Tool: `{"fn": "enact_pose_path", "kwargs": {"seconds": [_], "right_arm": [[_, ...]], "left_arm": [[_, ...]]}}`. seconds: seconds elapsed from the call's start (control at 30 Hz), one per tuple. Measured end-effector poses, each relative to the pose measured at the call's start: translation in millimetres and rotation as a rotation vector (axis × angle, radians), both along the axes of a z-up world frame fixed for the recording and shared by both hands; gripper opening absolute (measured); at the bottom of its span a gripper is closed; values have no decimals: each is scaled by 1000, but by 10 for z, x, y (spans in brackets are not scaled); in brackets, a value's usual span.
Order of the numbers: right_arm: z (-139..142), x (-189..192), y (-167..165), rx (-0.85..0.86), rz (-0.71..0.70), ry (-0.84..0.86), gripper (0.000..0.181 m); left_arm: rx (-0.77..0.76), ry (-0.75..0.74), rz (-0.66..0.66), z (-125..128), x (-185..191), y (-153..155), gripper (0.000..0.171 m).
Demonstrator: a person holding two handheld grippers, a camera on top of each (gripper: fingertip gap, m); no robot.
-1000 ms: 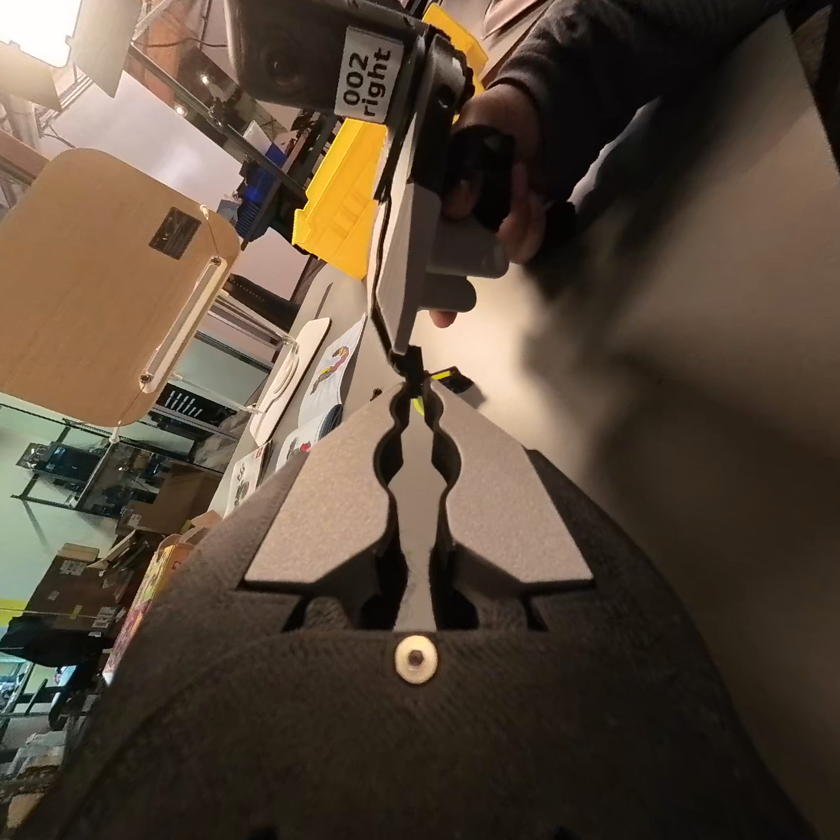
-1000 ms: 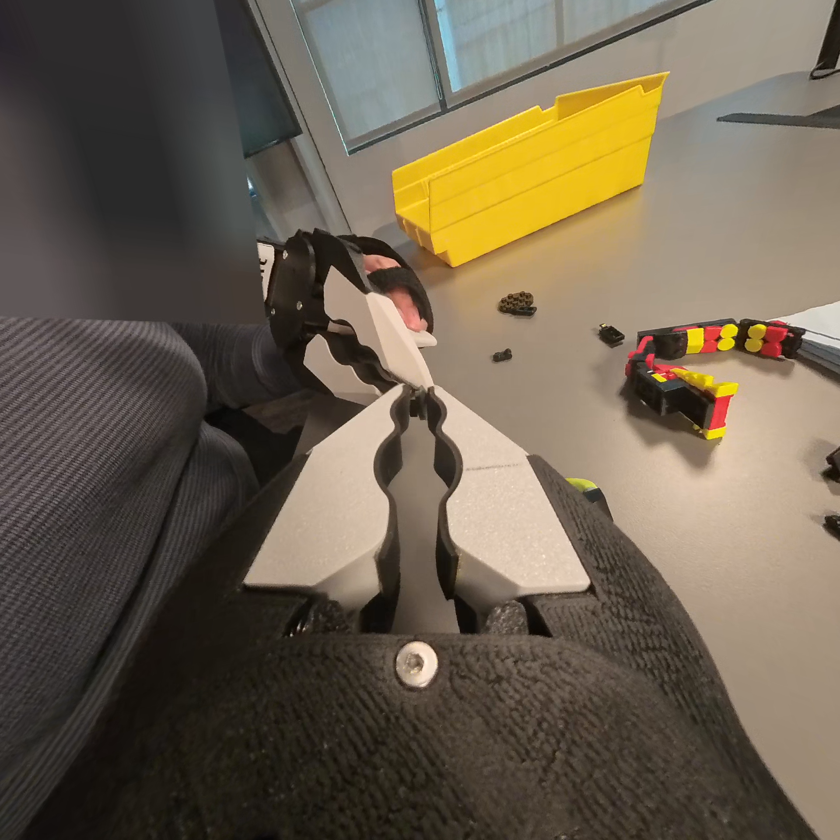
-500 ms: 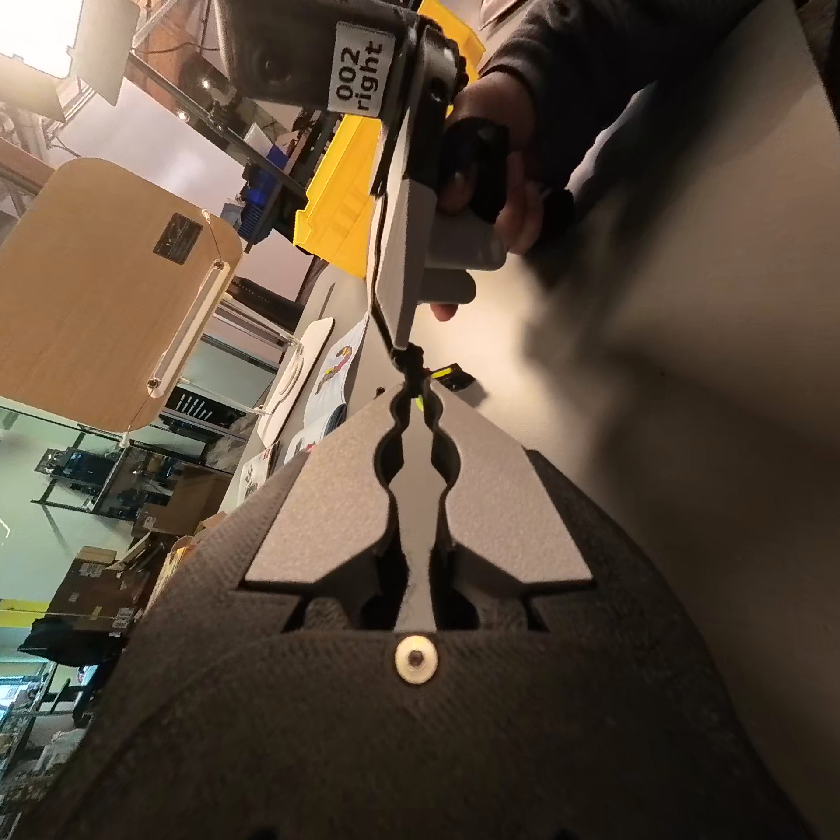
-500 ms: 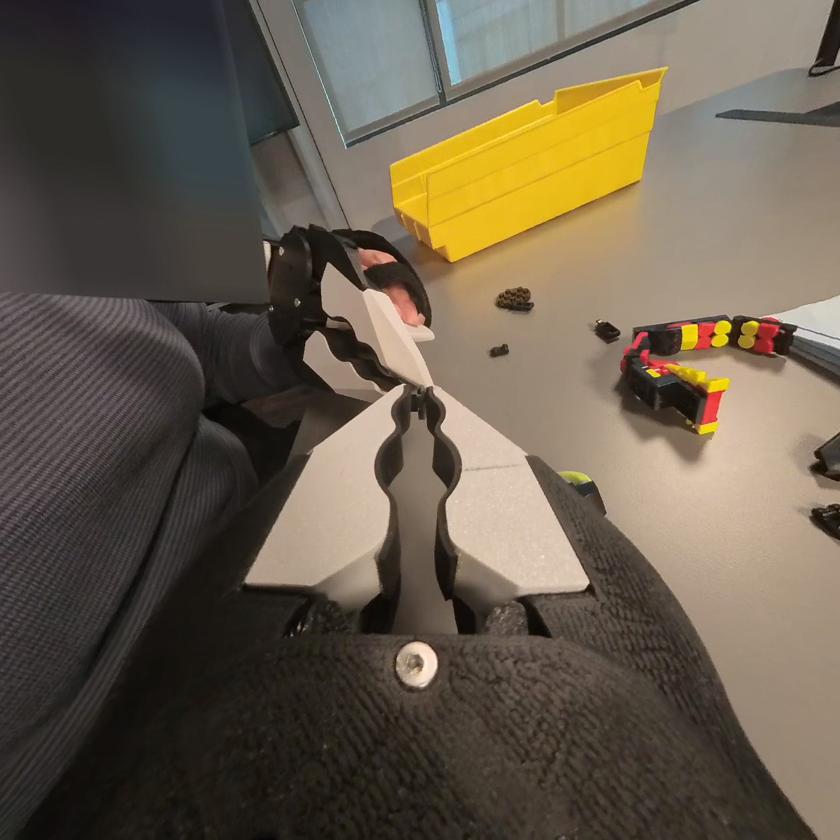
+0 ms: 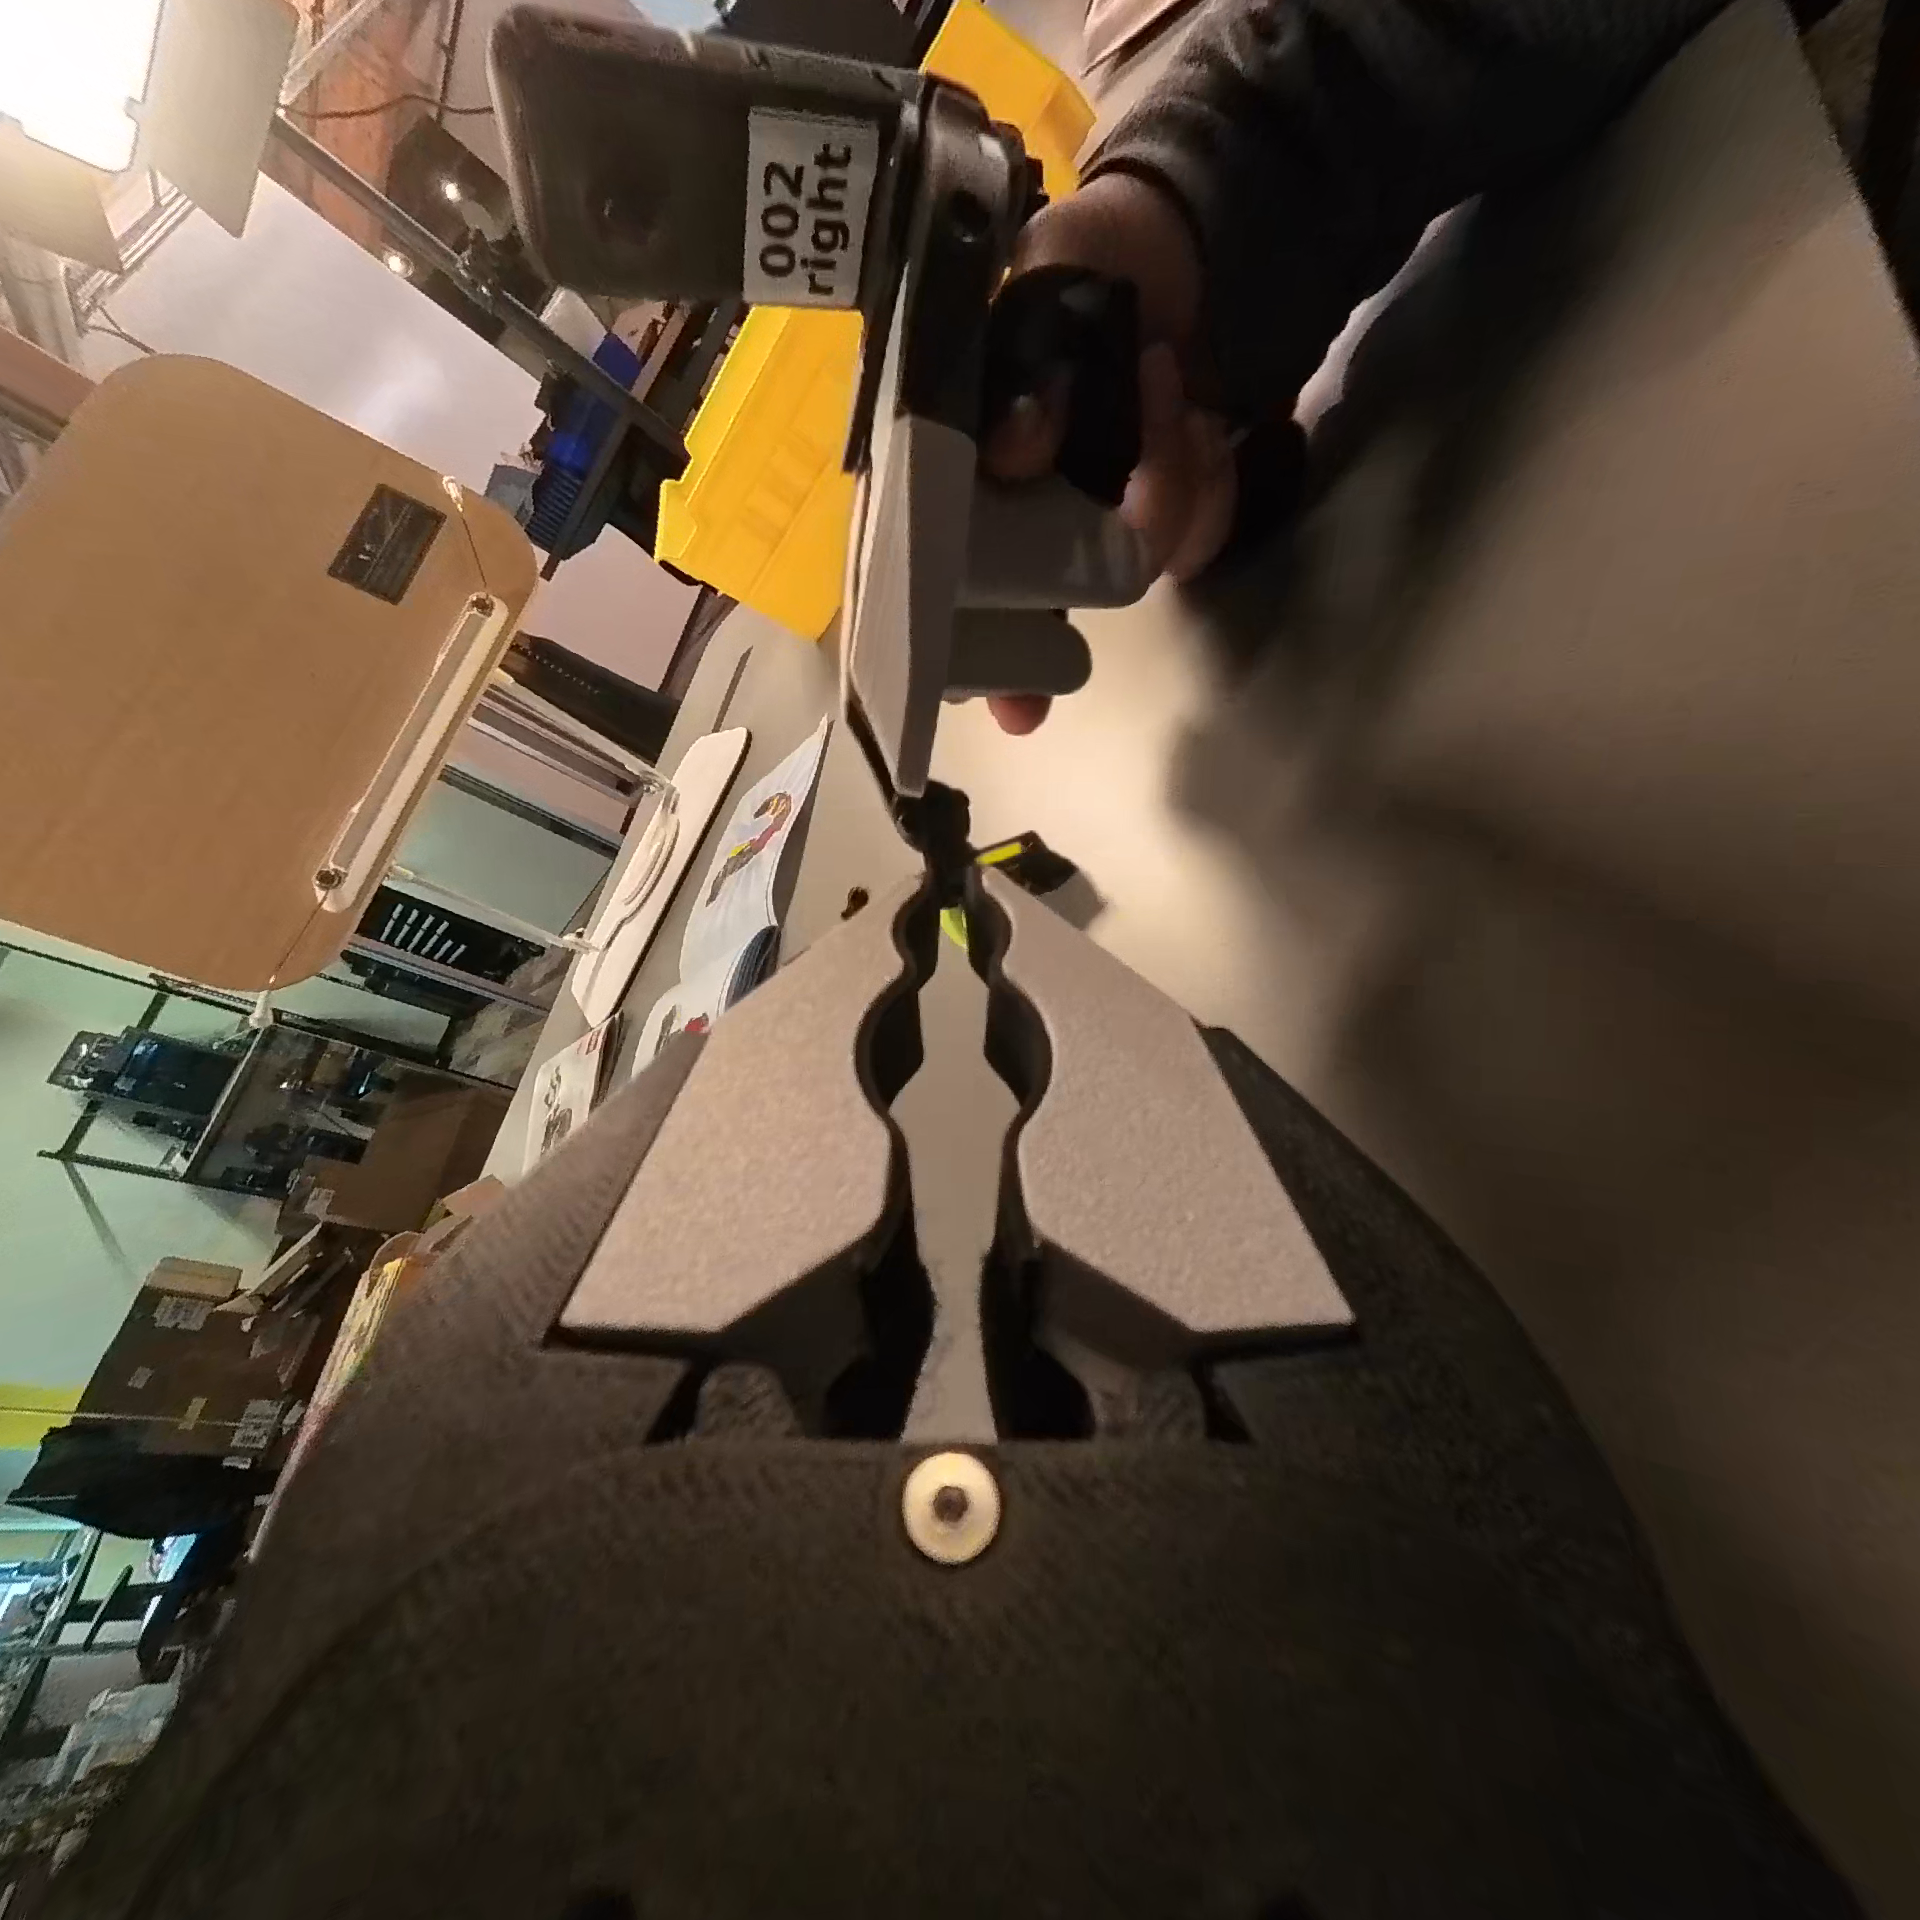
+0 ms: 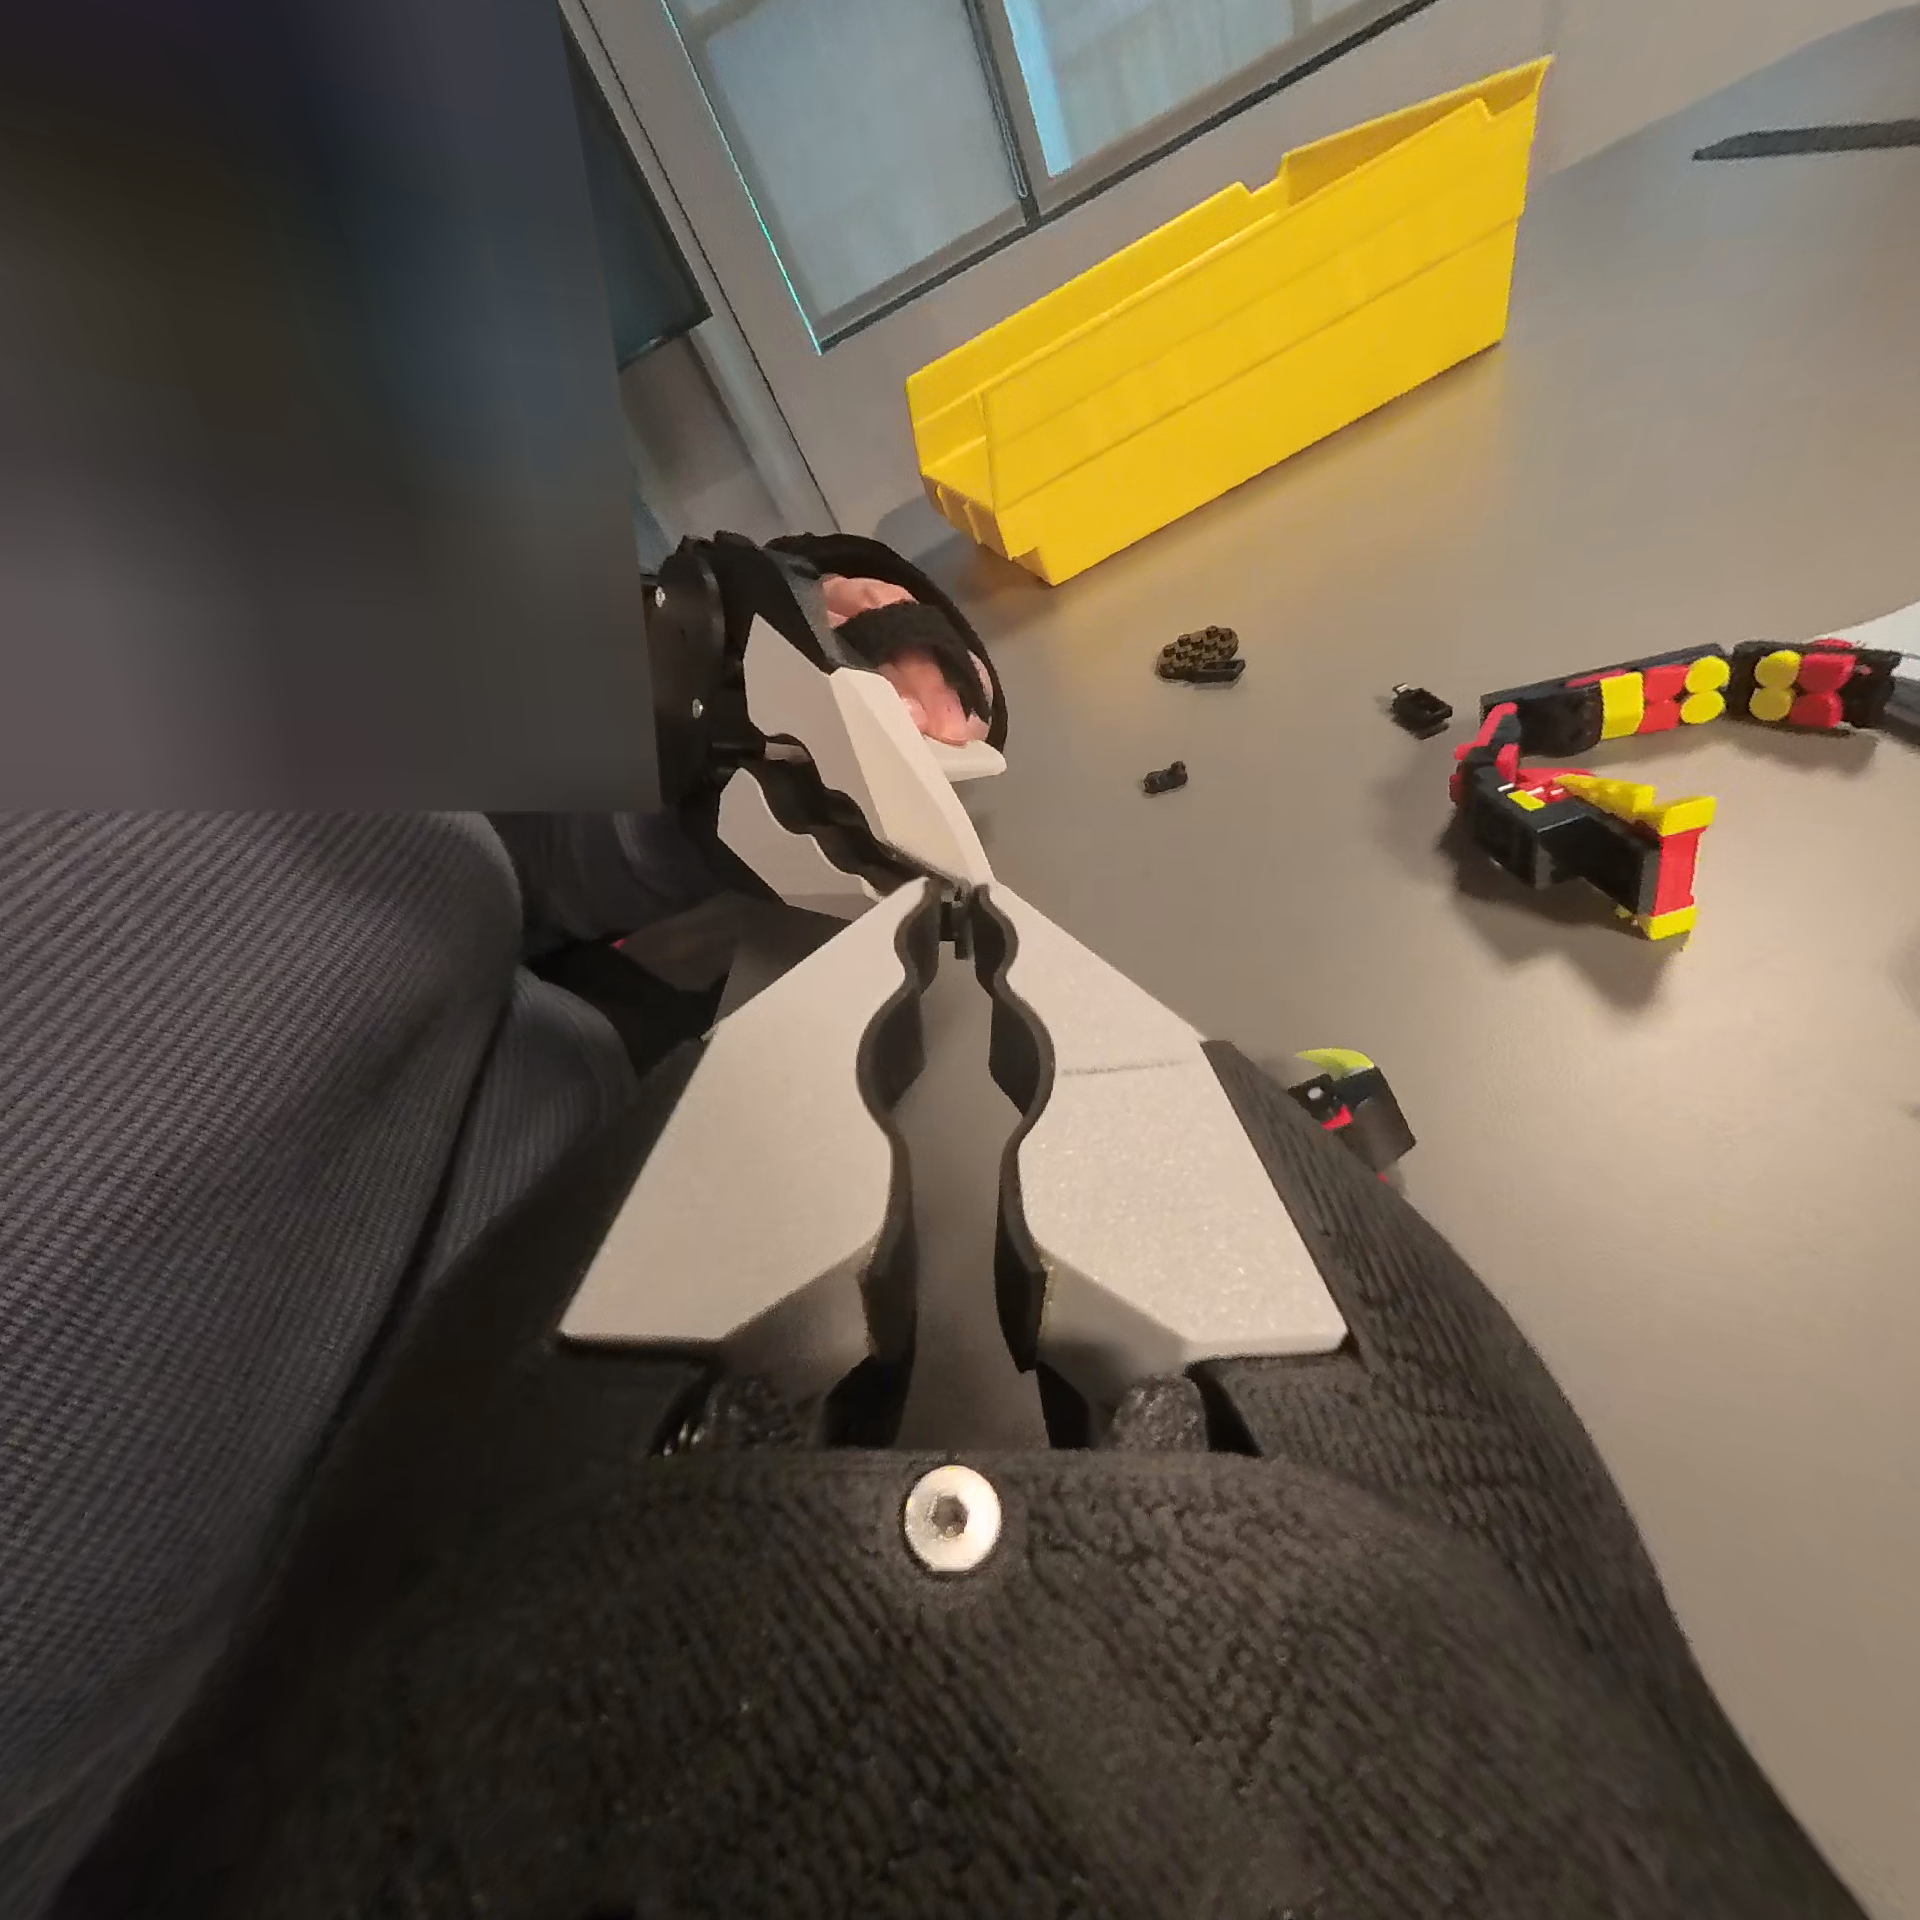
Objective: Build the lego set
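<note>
While your left gripper (image 5: 943, 896) and right gripper (image 6: 951, 916) meet tip to tip above the surface (image 6: 1558, 1143), fingers narrowed on one small black piece (image 5: 938, 831) (light, rigid, slip-prone): pinch flat faces.

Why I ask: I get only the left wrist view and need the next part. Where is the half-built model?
Observer: The red, yellow and black brick model lies on the grey table, right of the right gripper, which pinches a small black piece.
Operator: Any loose parts near it?
Observer: A black studded clump lies before the yellow plastic bin.
Operator: Anything smaller?
Observer: One tiny black connector lies alone between clump and gripper.
</note>
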State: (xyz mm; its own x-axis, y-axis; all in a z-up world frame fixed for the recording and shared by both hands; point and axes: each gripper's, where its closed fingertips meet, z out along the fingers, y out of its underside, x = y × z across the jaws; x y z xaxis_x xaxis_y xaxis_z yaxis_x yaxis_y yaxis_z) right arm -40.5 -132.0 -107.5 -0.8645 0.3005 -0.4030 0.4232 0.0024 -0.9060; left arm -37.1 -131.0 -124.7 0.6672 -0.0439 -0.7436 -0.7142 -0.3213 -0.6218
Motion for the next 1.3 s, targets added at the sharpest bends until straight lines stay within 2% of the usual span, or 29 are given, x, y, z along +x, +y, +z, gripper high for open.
{"fn": "enact_pose_path", "kwargs": {"seconds": [0.4, 0.63, 0.7, 0.83, 0.93, 1.07, 1.13, 1.2, 1.3], "right_arm": [[-92, 4, 61, -65, 48, -279, 3], [-145, 9, 43, -14, 34, -244, 0], [-154, -10, 49, -3, 18, -228, 0], [-144, -52, 83, 47, -24, -115, 0], [-129, -102, 96, 98, -72, -13, 0], [-107, -155, 113, 157, -133, 101, 7], [-164, -148, 94, 229, -150, 121, 10], [-290, -133, 55, 348, -172, 127, 13], [-521, -252, 116, 559, -323, 117, 13]], "left_arm": [[-23, 29, 2, -46, -5, 9, 3], [-10, -63, 0, -26, -34, -9, 3], [-19, -88, 45, -42, -111, -21, 3], [-57, -290, 92, -129, -209, -60, 3], [-154, -516, 135, -294, -277, -112, 3], [-257, -738, 176, -437, -318, -175, 3], [-338, -826, 199, -549, -319, -230, 3], [-356, -913, 196, -556, -317, -252, 3], [-346, -977, 213, -549, -359, -278, 3]]}}
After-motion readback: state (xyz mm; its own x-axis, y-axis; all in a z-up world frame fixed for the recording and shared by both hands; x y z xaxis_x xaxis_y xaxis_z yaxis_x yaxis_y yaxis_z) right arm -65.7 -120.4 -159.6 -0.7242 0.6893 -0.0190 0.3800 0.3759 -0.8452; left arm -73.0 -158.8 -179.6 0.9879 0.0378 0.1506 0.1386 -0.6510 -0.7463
